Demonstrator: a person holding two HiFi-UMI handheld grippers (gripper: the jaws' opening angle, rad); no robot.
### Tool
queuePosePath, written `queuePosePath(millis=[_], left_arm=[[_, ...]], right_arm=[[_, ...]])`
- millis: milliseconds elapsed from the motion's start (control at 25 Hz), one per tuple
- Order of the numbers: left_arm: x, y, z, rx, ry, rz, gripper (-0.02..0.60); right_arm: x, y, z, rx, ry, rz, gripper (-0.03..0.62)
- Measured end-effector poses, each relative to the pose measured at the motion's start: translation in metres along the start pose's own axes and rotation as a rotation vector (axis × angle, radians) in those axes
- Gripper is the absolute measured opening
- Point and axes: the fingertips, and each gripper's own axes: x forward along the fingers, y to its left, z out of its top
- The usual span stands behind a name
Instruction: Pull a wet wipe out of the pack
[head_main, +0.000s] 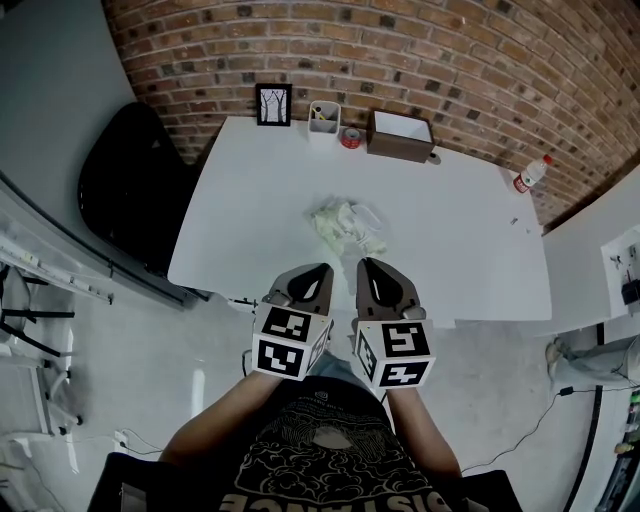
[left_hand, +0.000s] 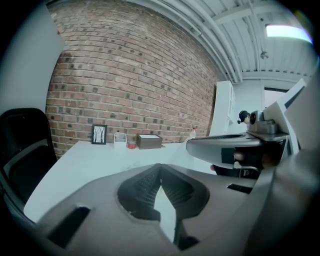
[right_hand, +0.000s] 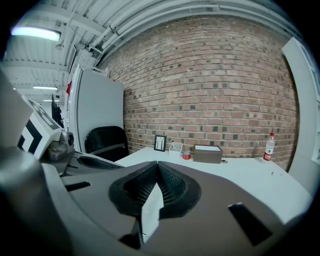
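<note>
Well, both grippers are held side by side just past the near edge of the white desk (head_main: 250, 200), close to each other but not touching. The left gripper (head_main: 322, 272) has its two jaws pressed together at the tips, and there is nothing between them (left_hand: 160, 166). The right gripper (head_main: 366, 266) is the same: its jaws meet at the tips and hold nothing (right_hand: 157, 163). Each one has a cube with black and white squares on its back end.

The pack of wet wipes (head_main: 347, 224) lies on the desk a little way in from the near edge, about in the middle from left to right. It looks like a crumpled white heap, and it is hard to tell where the pack stops and a wipe begins. Neither gripper touches it.

Along the far edge, by the brick wall (head_main: 420, 50), stand a small picture frame (head_main: 273, 104), a white cup (head_main: 322, 122), a red roll (head_main: 351, 138) and a brown box (head_main: 400, 135). A bottle (head_main: 530, 174) with a red label stands near the far right corner. A black chair (head_main: 135, 190) sits off the left edge of the desk.
</note>
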Motion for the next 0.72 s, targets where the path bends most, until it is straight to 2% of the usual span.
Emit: queuePosePath(millis=[720], left_arm=[[-0.023,-0.021,-0.001,0.033,-0.026,-0.029,0.011]], right_arm=[[-0.032,0.017,-0.014,0.031,0.013,-0.002,0.017]])
